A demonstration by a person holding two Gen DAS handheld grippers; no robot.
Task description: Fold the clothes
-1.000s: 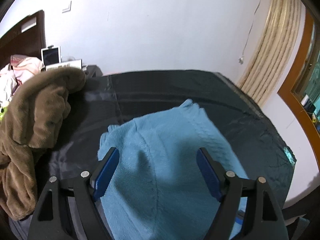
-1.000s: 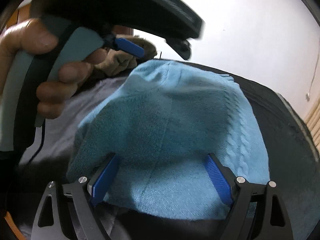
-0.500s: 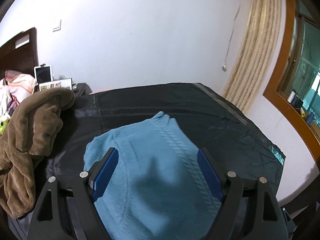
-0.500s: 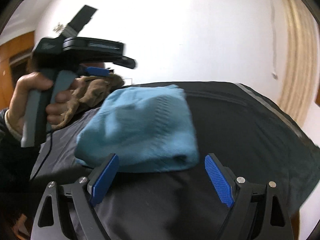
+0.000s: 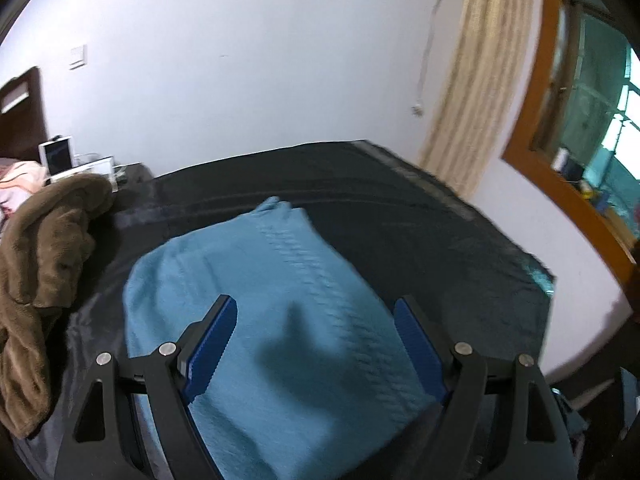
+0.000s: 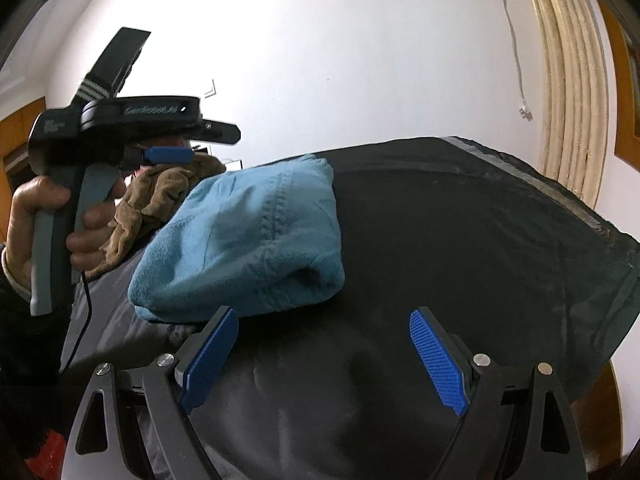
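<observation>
We see one worktop (image 5: 460, 240) under a dark cover, its near edge cut off behind both hand-held grippers and its left part hidden by clothes. One blue sweater (image 5: 260, 300) lies folded on it, directly ahead of and under the left hand-held gripper (image 5: 316, 344); its near end is cut off by the bottom of the left wrist view, and motion blur smears its knit pattern. From the right hand-held gripper (image 6: 320, 354) the same sweater (image 6: 248, 240) sits ahead and to the left, apart from both fingers. One brown garment (image 5: 40, 264) is heaped to the left of the sweater, its lower part running out of view. One curtain (image 5: 468, 92) hangs far ahead to the right.

We count two grippers. The left one has its fingers spread wide over the sweater, gripping nothing. The right one is equally wide apart above the bare cover, also holding nothing. In the right wrist view the left hand (image 6: 44, 220) holds the left gripper's handle.
</observation>
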